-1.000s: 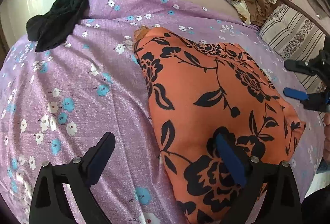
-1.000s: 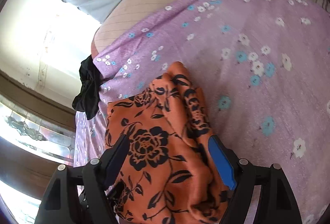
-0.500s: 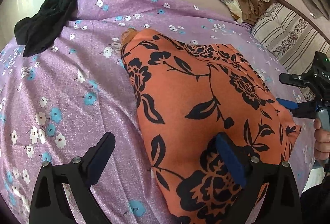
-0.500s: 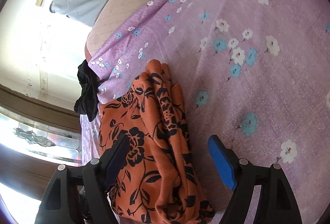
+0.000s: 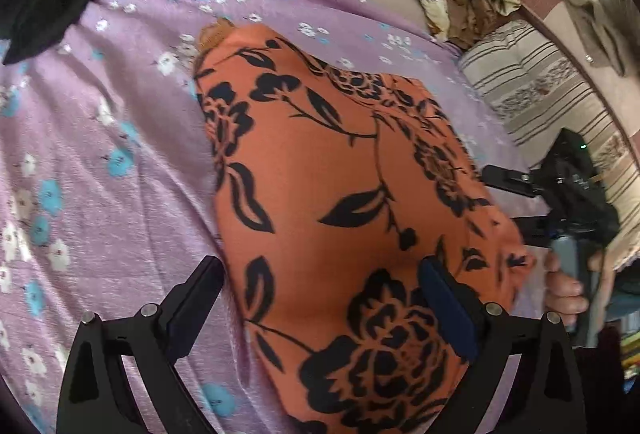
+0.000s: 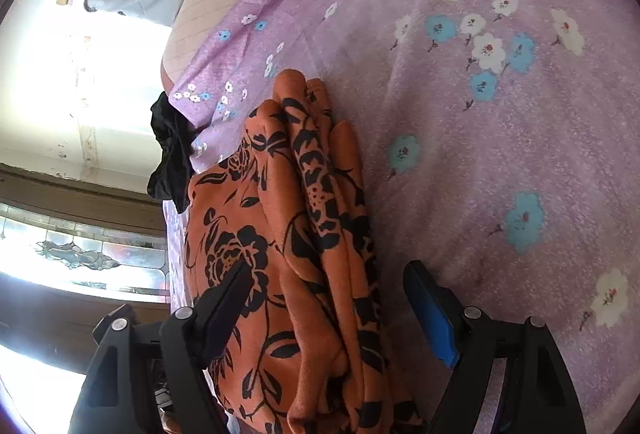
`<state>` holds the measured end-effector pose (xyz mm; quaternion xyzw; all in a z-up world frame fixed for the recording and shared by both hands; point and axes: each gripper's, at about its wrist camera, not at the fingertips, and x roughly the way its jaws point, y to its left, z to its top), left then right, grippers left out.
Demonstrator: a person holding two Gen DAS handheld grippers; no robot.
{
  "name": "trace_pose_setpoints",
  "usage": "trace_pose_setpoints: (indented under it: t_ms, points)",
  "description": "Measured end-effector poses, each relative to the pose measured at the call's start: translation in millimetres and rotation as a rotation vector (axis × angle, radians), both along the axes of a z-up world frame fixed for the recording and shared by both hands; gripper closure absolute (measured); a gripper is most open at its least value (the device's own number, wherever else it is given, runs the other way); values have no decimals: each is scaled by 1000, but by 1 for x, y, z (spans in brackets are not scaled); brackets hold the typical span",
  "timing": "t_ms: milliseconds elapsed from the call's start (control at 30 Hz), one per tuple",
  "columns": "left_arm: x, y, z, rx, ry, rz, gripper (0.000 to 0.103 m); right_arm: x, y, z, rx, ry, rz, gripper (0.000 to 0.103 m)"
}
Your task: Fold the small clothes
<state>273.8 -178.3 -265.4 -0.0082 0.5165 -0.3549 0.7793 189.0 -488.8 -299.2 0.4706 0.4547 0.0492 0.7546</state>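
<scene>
showing no readable writing: orange floral garment (image 5: pixel 344 202)

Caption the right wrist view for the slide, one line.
Open right gripper straddling the layered edge of a folded orange, black-floral garment on a purple flowered bedsheet.

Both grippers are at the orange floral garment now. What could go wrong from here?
1. The right gripper stands open around the stacked fold edges of the orange garment. Closing there may catch only some layers, and the fold could splay.
2. The left gripper is open with one finger over the cloth; dragging it might wrinkle the flat top panel.
3. The garment lies on the loose purple floral sheet, which a low pinch could catch too.
</scene>
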Motion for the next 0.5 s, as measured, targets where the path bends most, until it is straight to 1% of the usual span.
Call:
trace_pose_setpoints:
  t_ms: [133, 267, 333, 400, 467, 500]
  points:
    - [2, 3, 2, -49, 27, 3, 5, -1, -2, -2, 34, -6, 16, 22]
    - [4, -1, -9, -61, 92, -16, 5, 2, -3, -7, 64, -18, 36, 22]
    - [4, 0, -10, -85, 99, -10, 6, 4, 1, -9, 72, -28, 43, 22]
    - [5, 0, -10, -103, 109, -9, 6, 9, 9, -9, 58, -37, 60, 22]
    - [6, 4, -10, -131, 118, 0, 7, 14, 21, -7, 14, -52, 77, 22]
    - [7, 7, -9, -140, 122, 9, 8, 15, 25, -6, -2, -57, 81, 24]
